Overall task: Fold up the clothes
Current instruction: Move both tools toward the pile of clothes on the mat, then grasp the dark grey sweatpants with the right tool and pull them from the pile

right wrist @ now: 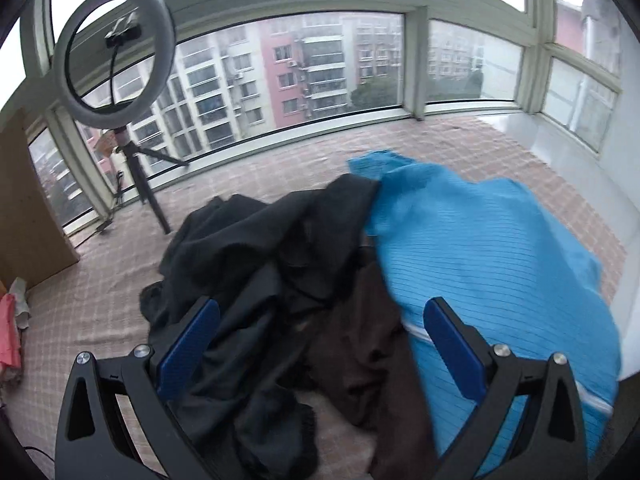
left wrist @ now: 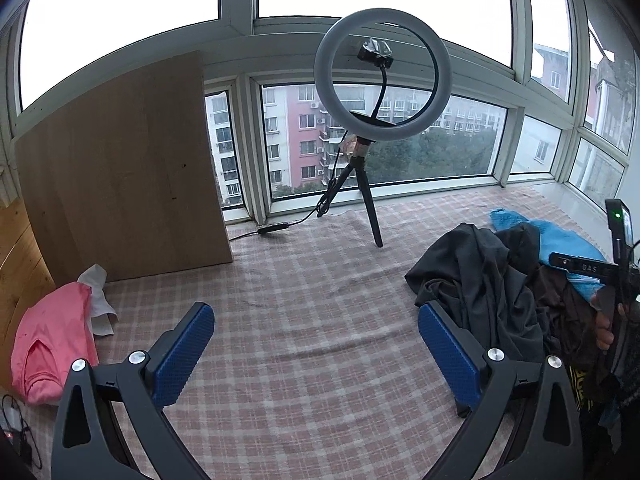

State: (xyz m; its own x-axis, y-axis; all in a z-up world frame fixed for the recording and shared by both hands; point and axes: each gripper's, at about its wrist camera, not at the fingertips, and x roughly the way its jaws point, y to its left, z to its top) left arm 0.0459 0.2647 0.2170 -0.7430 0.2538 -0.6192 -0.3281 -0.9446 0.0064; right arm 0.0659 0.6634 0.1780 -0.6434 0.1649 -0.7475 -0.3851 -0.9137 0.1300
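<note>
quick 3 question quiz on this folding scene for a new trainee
1. True or false: the left gripper is shut on the pink garment.
2. Which garment lies under the right gripper's right finger? A blue garment B black garment C white cloth
3. Fill in: the ring light stands on a ____.

Key: 1 false, both grippers are open; 2 A; 3 tripod.
</note>
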